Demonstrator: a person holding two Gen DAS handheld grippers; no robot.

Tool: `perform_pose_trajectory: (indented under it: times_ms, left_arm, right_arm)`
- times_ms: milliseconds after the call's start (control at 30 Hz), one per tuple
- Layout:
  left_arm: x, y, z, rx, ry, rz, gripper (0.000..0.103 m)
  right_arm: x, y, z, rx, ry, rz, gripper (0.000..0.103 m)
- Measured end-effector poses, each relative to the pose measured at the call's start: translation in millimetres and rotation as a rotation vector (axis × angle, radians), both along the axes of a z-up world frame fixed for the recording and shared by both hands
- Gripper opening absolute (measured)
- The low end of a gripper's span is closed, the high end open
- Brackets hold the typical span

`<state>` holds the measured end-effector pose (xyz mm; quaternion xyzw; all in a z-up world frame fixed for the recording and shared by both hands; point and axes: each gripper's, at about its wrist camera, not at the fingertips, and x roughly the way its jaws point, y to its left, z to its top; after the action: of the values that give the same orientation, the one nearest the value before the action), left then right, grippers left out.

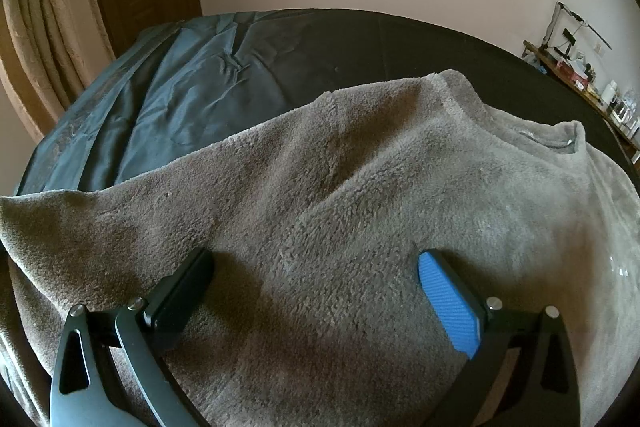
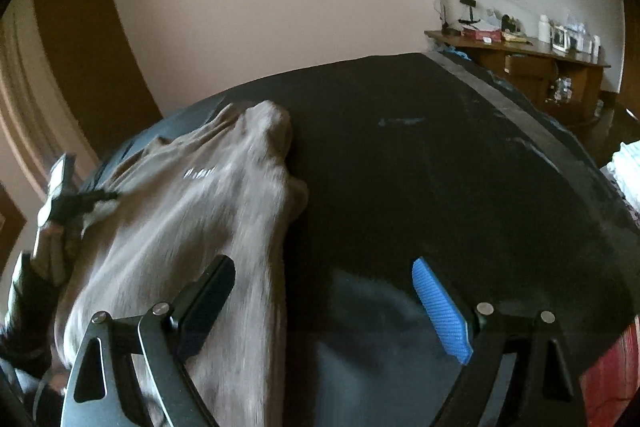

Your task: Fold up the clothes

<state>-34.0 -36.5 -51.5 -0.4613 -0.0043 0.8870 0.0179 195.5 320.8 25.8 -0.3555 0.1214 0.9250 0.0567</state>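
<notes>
— Checking the left gripper first. Standing wide apart, clamping nothing, hovering just over the grey fleece top.

— And the fleece top itself?

— Lying spread on the bed, filling nearly everything ahead of the left fingers and running under them on both sides. Collar showing far ahead and to the right of the blue pad. Bunching up into a soft ridge straight ahead.

— Anything beyond it?

— Dark teal sheet lying wrinkled ahead and to the left, black cover further ahead. Curtain hanging at far left, past the bed's edge.

— Moving to the right gripper.

— Also spread wide, gripping nothing. Black finger hanging over the edge of the fleece top; blue pad hanging over bare dark cover. Picture blurring on the cloth side.

— So the top sitting left of the right tool?

— Yes, stretching ahead and to the left, ending in a rounded lump well ahead of the black finger. Other gripper showing at far left, touching or just over the cloth; not clear which from here.

— Any containers?

— Looking at the wooden desk far ahead to the right: white jars and small boxes standing on top, too small for telling contents. Open shelves below, holding small items, unreadable.
</notes>
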Motion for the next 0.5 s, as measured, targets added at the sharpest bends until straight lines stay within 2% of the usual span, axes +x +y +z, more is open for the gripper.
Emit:
perform_pose_trajectory:
  times_ms: [133, 200, 333, 500]
  left_arm:
    - [8, 0, 4, -0.032, -0.027, 0.023, 0.102]
    - [20, 1, 11, -0.033, -0.031, 0.003, 0.102]
    - [48, 17, 27, -0.027, 0.001, -0.099, 0.102]
    - [75, 58, 37, -0.065, 0.031, -0.255, 0.102]
  right_arm:
    - [6, -21, -9, 0.174, -0.033, 0.001, 0.092]
    - [3, -27, -15, 0.171, -0.042, 0.047, 0.092]
    - [-5, -22, -31, -0.106, -0.01, 0.158, 0.092]
    - [-13, -31, -46, -0.347, 0.033, 0.305, 0.092]
